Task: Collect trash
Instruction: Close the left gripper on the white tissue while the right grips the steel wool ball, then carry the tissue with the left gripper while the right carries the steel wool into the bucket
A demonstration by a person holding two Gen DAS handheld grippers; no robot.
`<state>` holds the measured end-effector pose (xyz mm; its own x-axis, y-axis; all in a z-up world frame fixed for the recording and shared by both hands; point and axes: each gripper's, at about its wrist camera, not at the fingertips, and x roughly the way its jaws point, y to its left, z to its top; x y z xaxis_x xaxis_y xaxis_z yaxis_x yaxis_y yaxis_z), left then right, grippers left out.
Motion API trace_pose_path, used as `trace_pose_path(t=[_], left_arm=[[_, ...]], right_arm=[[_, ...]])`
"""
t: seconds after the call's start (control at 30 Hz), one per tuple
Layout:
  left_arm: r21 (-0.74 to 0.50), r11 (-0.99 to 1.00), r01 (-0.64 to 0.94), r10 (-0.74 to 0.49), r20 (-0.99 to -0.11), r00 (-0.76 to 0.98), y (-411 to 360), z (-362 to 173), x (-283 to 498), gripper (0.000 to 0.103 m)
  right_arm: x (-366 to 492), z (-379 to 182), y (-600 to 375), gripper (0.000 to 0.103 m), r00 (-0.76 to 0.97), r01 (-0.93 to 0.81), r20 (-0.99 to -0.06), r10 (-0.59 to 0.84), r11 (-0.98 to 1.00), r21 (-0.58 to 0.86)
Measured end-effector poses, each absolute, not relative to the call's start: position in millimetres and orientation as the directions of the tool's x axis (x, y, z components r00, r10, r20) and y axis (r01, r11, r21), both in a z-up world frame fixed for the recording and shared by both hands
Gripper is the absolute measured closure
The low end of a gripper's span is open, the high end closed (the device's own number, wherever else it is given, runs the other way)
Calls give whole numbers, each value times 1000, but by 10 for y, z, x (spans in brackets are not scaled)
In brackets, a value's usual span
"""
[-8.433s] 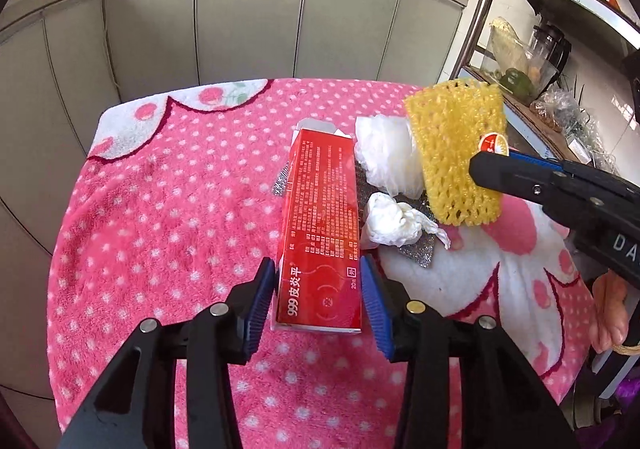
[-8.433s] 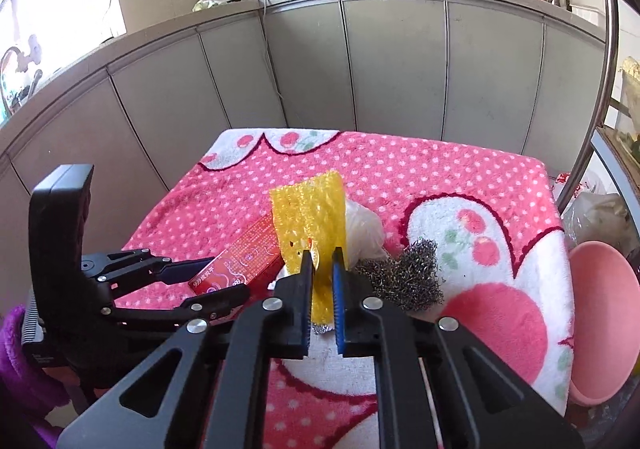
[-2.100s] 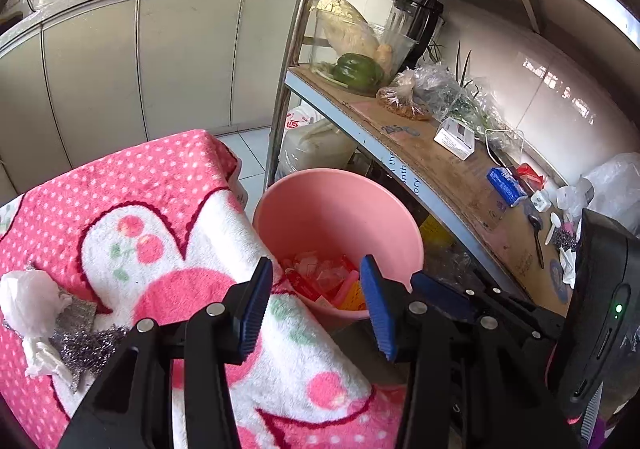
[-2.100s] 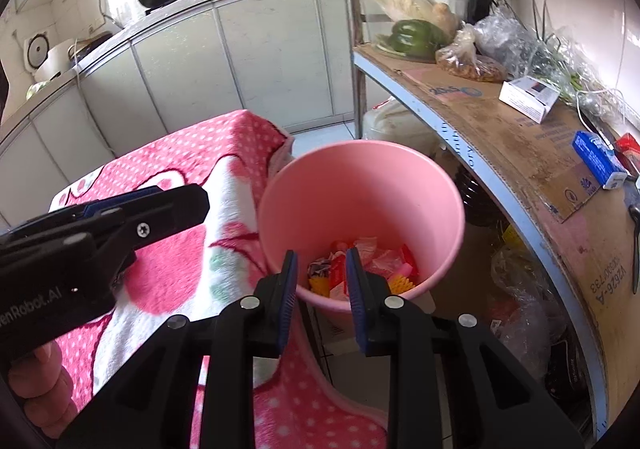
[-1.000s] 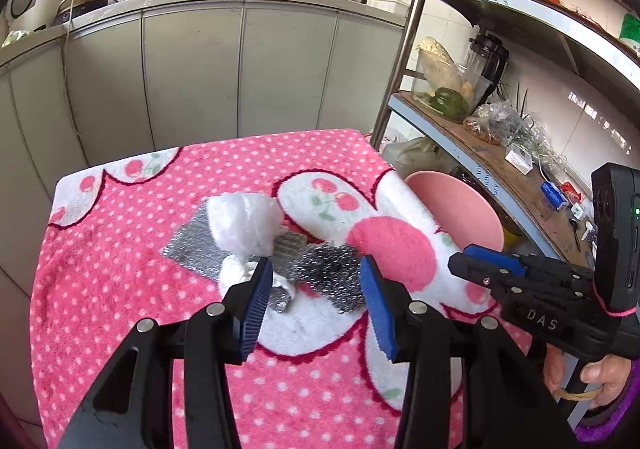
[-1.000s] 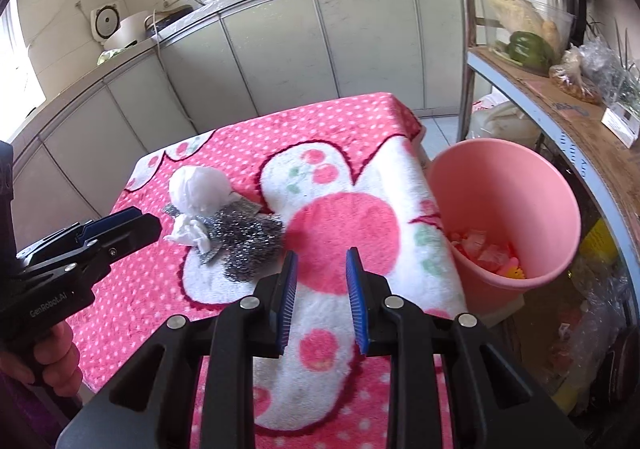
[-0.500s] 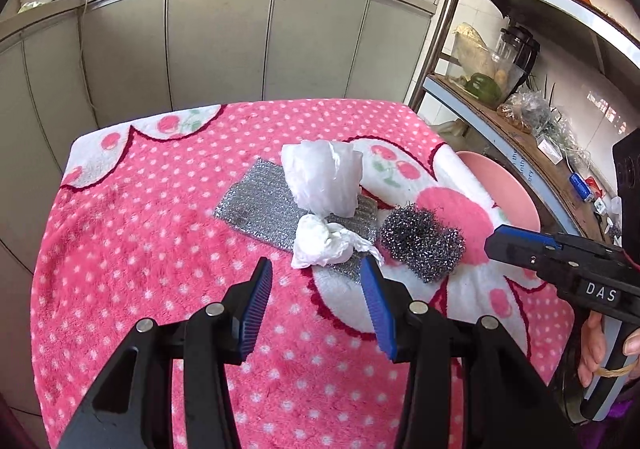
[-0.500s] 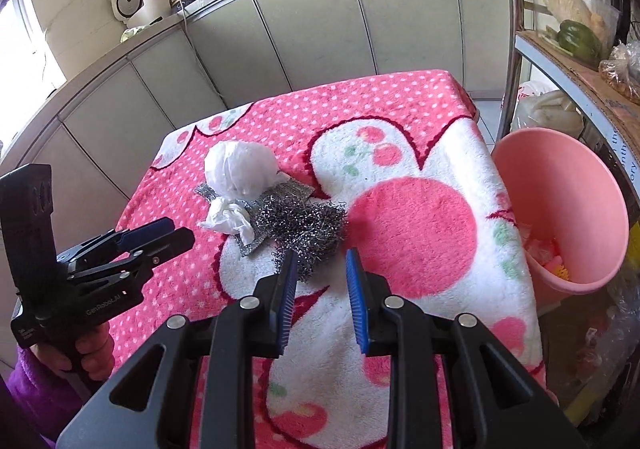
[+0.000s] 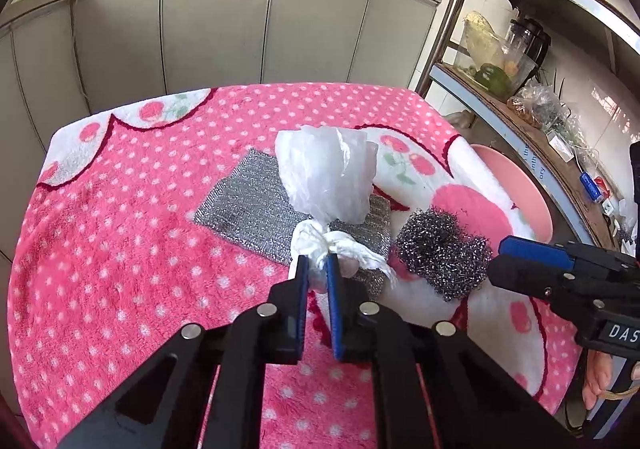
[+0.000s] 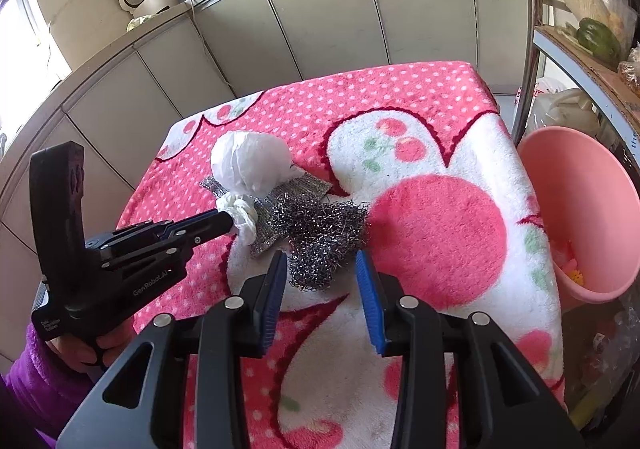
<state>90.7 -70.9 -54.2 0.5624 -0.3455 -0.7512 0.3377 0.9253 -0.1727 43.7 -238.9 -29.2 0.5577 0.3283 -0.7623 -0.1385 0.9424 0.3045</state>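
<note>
A crumpled white tissue lies on the pink dotted cloth, and my left gripper is closing on it, its pads pressing the paper; the same grip shows from the side in the right wrist view, tissue at the left gripper's tip. Behind the tissue stands a white plastic bag on a flat silver scouring cloth. A steel wool ball sits just ahead of my right gripper, whose jaws are opening, the ball's near edge between them untouched.
A pink bucket holding some trash stands off the table's right edge, below a metal shelf rack with food and small items. Grey cabinets run along the back. A hand in a purple sleeve holds the left gripper.
The left gripper moved down onto the tissue and shut on it. The right gripper came closer to the steel wool and its jaws spread wider.
</note>
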Motion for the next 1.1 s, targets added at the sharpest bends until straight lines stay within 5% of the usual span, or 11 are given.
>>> trace_pose_path(t=[0.4,0.53,1.1], left_arm=[[-197,924,327,-358,-741,568,-502,-418,626,98],[-189,923,335,-357,-745,563,-470,-392,523,98],[-191,900,392,-408,-685,603,-654,-30,293,98]], right_arm=[[518,-439,-2401,67,549,-106,-780,301,951,292],[478,-433,-2411,88,550,-119,-779,302,951,285],[43,56,-2949,95,698,-58,-678,231,962,268]])
